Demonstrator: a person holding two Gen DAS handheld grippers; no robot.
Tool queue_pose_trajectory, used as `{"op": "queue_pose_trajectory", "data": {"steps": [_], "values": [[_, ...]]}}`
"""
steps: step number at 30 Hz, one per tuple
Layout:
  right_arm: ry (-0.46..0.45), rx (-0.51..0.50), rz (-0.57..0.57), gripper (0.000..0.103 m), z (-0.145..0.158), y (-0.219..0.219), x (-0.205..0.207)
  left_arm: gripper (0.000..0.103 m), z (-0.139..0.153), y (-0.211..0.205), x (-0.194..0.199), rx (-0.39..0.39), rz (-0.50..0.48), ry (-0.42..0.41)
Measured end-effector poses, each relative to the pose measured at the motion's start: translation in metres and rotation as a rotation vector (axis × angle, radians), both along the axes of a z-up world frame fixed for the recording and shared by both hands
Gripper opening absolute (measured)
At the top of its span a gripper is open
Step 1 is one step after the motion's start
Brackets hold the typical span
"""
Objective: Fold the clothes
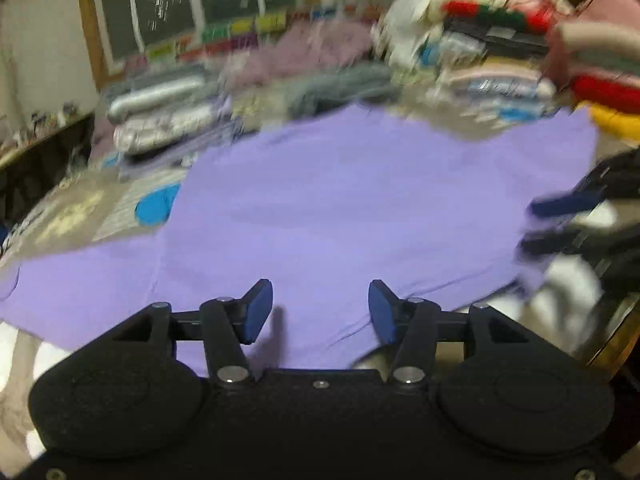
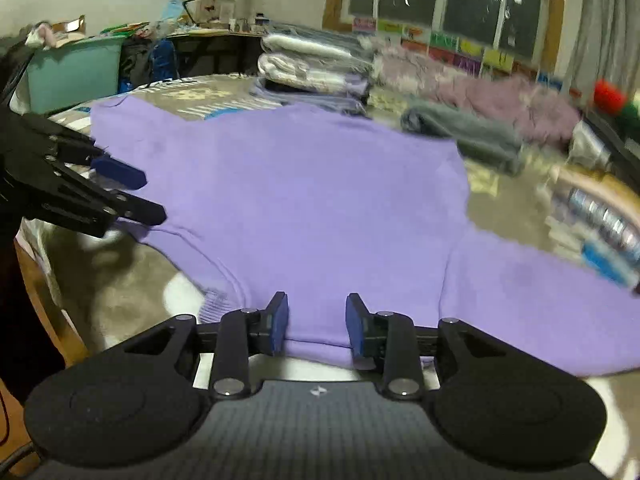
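Right gripper: jaws spread, blue pads either side of the near hem or shoulder edge of the purple shirt. The fabric edge sits between the pads, but they aren't closed on it, so nothing is gripped. Judging by position, it's lined up for a pinch at that edge. The ribbed collar is just left of it.

Left gripper: jaws wide apart, nothing between the pads, hovering over the near edge of the same shirt. It shows in the right wrist view too, at the shirt's left side near the collar and also parted there. Both tools sit on the near edge, probably so each can take a corner or shoulder for a fold. That's a guess from placement.

The shirt lies spread flat on a patterned bedcover, one layer as far as I can tell. A sleeve runs out to the right and another to the far left. No visible fold lines. This fits either laid out ready for folding or flattened mid-sequence; can't settle which.

Around it are folded stacks at the back left and more piled clothes at the back right, kept off the working area. A grey fuzzy garment lies just past the shirt's far right corner. The left view is motion-blurred, so details there are soft.
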State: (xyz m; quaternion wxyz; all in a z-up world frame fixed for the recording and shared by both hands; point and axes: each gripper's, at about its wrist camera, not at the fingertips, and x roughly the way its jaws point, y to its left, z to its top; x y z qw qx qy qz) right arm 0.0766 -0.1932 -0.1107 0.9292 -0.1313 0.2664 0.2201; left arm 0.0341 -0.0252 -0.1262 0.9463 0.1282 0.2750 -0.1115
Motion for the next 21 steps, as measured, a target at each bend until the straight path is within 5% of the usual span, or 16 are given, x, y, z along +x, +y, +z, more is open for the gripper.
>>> {"op": "queue_pose_trajectory", "data": {"steps": [2,4,6,10,14,19,21], "values": [[-0.010,-0.010,0.008,0.033,-0.001,0.003,-0.007,0.058,-0.016,-0.010,0.003,0.053,-0.012,0.104],[-0.021,-0.020,0.016,0.033,-0.001,0.006,-0.015,0.057,-0.015,-0.015,-0.004,0.086,-0.021,0.046],[-0.031,-0.029,0.025,0.033,-0.002,0.009,-0.022,0.058,-0.002,-0.012,-0.011,0.041,-0.018,-0.021],[-0.101,-0.020,0.071,0.033,0.003,0.017,-0.043,0.058,0.012,0.005,-0.014,0.008,0.096,-0.142],[-0.133,-0.010,0.091,0.036,0.006,0.027,-0.049,0.060,0.001,0.037,0.000,-0.036,0.267,-0.067],[0.015,0.015,0.084,0.041,-0.003,0.025,-0.033,0.060,0.006,0.071,0.006,-0.212,0.286,0.037],[0.038,0.012,0.079,0.041,-0.004,0.025,-0.033,0.060,0.005,0.075,0.009,-0.194,0.317,0.010]]}}
